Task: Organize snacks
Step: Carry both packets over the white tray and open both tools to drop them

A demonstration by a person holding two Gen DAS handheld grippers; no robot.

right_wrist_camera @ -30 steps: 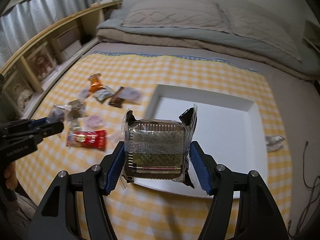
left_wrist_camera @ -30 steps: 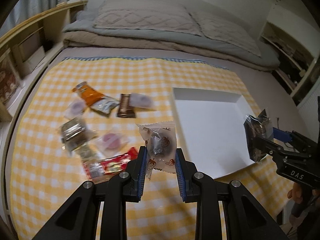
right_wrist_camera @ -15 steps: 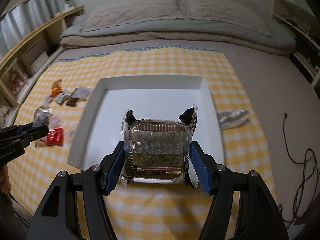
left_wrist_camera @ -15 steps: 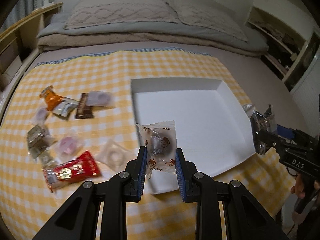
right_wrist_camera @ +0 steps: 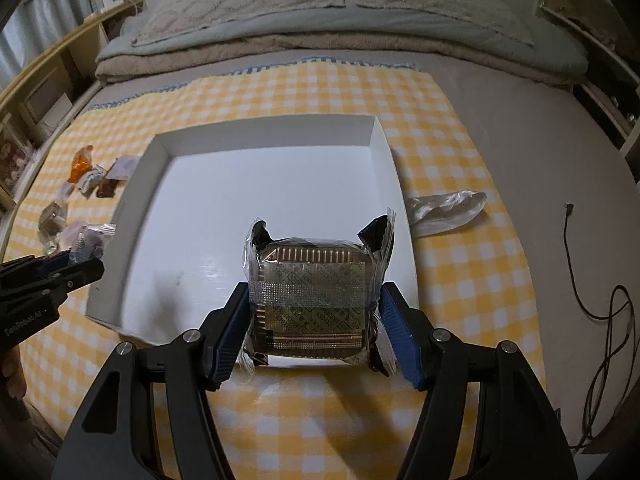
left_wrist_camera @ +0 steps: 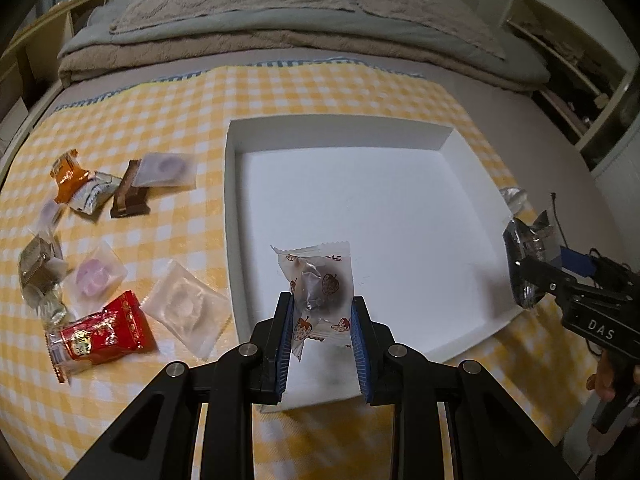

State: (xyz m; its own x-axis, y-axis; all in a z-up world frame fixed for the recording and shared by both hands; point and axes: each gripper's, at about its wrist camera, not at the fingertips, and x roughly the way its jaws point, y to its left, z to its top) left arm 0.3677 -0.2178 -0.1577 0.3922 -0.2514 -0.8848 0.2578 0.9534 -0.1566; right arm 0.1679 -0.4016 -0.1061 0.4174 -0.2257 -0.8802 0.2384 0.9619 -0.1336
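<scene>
My left gripper is shut on a strawberry-print snack packet, held above the near edge of the white tray. My right gripper is shut on a square gold-patterned snack pack, held above the tray's near right side. The right gripper also shows at the right of the left wrist view. The left gripper shows at the left of the right wrist view. Several loose snacks lie left of the tray, among them a red packet and a brown bar.
The tray sits on a yellow checked cloth on a bed. Pillows and a folded blanket lie at the back. A crumpled clear wrapper lies right of the tray. A cable trails at the far right.
Both grippers have moved over the tray, each still holding its snack. The left came from the loose snacks toward the right; the tray now fills the middle of both views.
</scene>
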